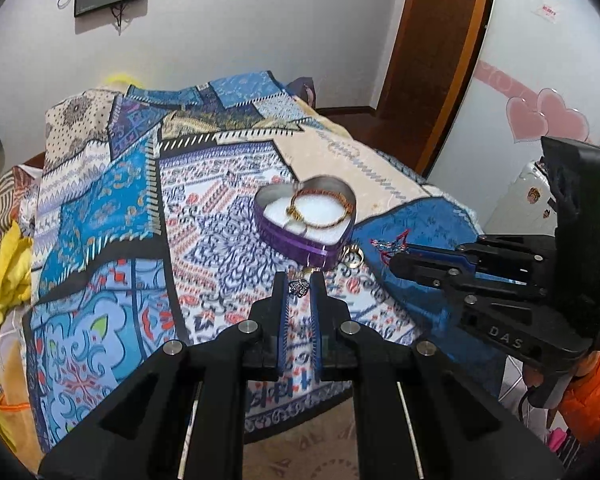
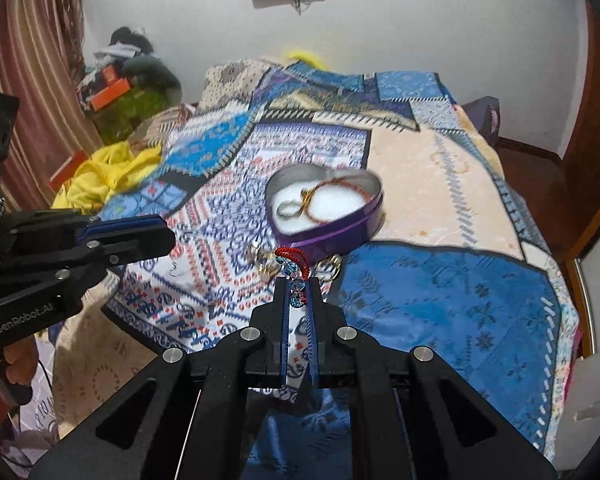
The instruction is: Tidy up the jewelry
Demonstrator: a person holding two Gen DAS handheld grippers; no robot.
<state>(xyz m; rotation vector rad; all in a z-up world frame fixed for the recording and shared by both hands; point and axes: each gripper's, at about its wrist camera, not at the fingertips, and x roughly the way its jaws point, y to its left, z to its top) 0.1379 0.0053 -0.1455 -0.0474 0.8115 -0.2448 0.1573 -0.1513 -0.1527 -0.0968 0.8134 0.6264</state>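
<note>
A purple heart-shaped tin [image 1: 300,246] [image 2: 340,232] with white padding stands on the patterned bedspread. Inside lie a gold chain bracelet [image 1: 324,210] [image 2: 332,200] and a ring [image 2: 288,210]. My left gripper [image 1: 299,286] is shut on a small silver pendant [image 1: 299,287], just in front of the tin. My right gripper [image 2: 298,292] is shut on a red-cord bracelet with blue beads [image 2: 294,270], also just short of the tin. Gold rings [image 1: 354,256] [image 2: 328,268] and a silver earring [image 2: 175,268] lie loose on the cloth beside the tin.
The patterned bedspread [image 1: 204,208] [image 2: 440,280] covers the bed. Yellow cloth [image 1: 0,276] [image 2: 104,176] lies at its left edge. A wooden door [image 1: 440,60] and white wall stand behind. Clutter [image 2: 128,80] is piled in the far left corner.
</note>
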